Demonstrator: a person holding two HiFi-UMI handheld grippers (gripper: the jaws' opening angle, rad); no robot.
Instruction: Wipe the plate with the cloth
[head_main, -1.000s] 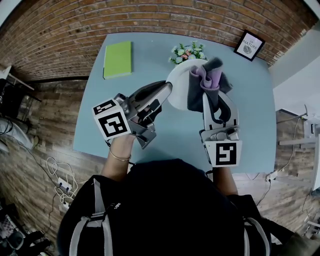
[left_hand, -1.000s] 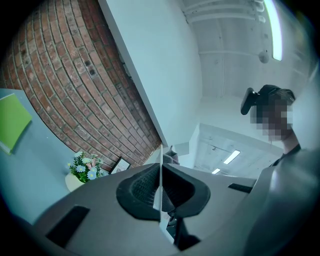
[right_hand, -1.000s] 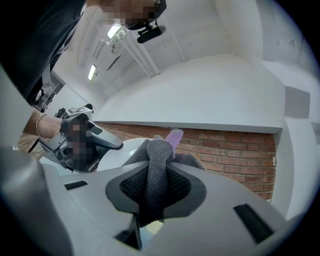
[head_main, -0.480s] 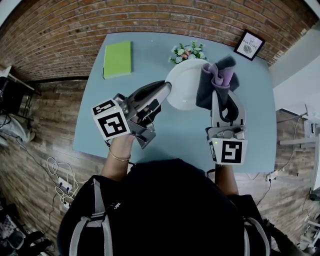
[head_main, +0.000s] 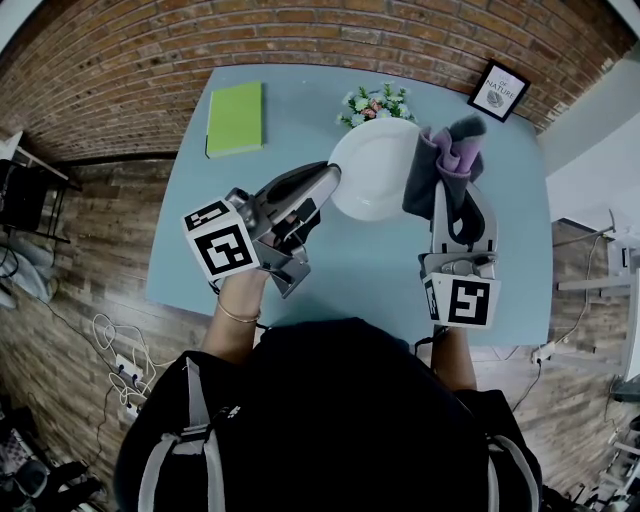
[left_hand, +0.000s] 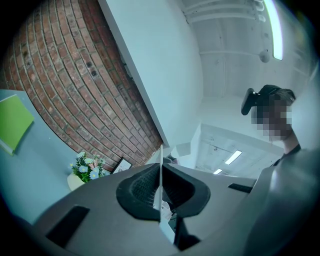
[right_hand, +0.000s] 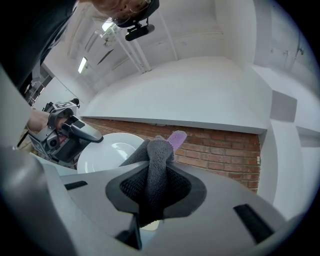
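Grey plastic and black pads make up the left gripper (head_main: 333, 176), held out in front of the person (head_main: 330, 400) in a dark top. Its jaws are drawn nearly together and nip the rim of the round white ceramic plate (head_main: 372, 185) on the side facing the person's left. In the left gripper view that rim stands as a thin white edge between the ribbed pads (left_hand: 140, 187). Whether the plate's underside touches anything I cannot tell.

Level with it, the right gripper (head_main: 451, 192) has its jaws clamped on the folded dark grey cloth with a lilac inner face (head_main: 440, 160). The fabric fills the gap between them and bunches up past the tips, the lilac fold poking out on top. From above, the cloth overlaps the plate's right edge, on the opposite side from the left jaws. I cannot tell whether it presses on the surface.

Under both jaws lies the pale blue tabletop (head_main: 300, 110). Just past the plate's far rim sits a small bunch of pink and white flowers (head_main: 375, 103). Well off to the left of the left jaws lies a flat lime-green book (head_main: 236, 118). Beyond and to the right of the right jaws stands a black-framed picture (head_main: 497, 92). A red brick wall (head_main: 300, 35) closes the far side.
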